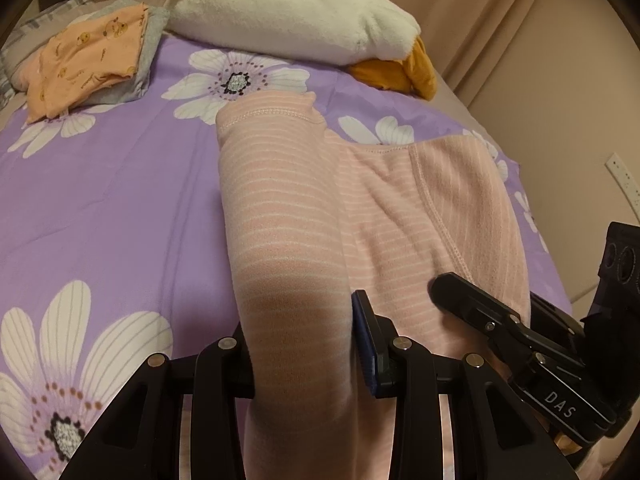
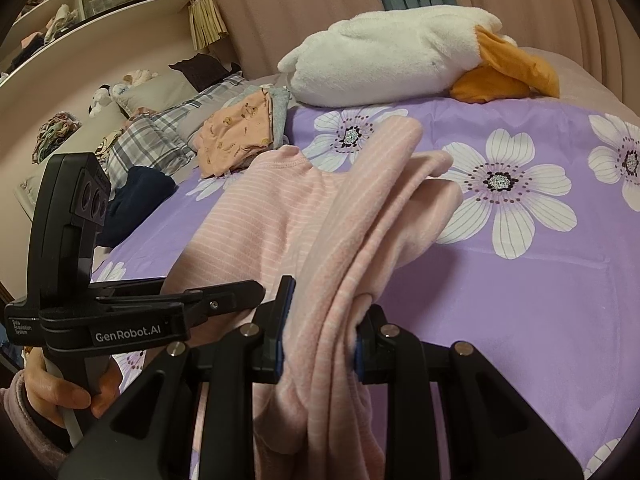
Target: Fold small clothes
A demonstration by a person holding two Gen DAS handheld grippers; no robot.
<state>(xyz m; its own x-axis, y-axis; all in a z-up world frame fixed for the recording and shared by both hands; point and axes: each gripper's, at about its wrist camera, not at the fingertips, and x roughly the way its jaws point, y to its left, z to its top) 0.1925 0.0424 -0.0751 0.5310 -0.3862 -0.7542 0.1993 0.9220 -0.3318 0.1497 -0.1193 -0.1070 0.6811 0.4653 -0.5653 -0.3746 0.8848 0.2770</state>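
- Your left gripper (image 1: pixel 306 354) is clamped on a thick fold of the pink striped garment (image 1: pixel 288 216); the cloth fills the gap between its two fingers.
- Your right gripper (image 2: pixel 322 336) is likewise closed on a bunched edge of the same garment, the fabric pinched between both pads.
- From both grips the garment runs forward and drapes onto the purple flowered bedspread (image 1: pixel 120 184), one hemmed end lying farthest from you.
- Your left hand (image 2: pixel 60 394) wraps the left gripper's handle, low in the right wrist view.
- Farther back, a folded orange garment (image 1: pixel 86 58) sits on a grey one near the bed's corner.
- A white plush duck (image 1: pixel 288 12) with orange feet lies across the far side.
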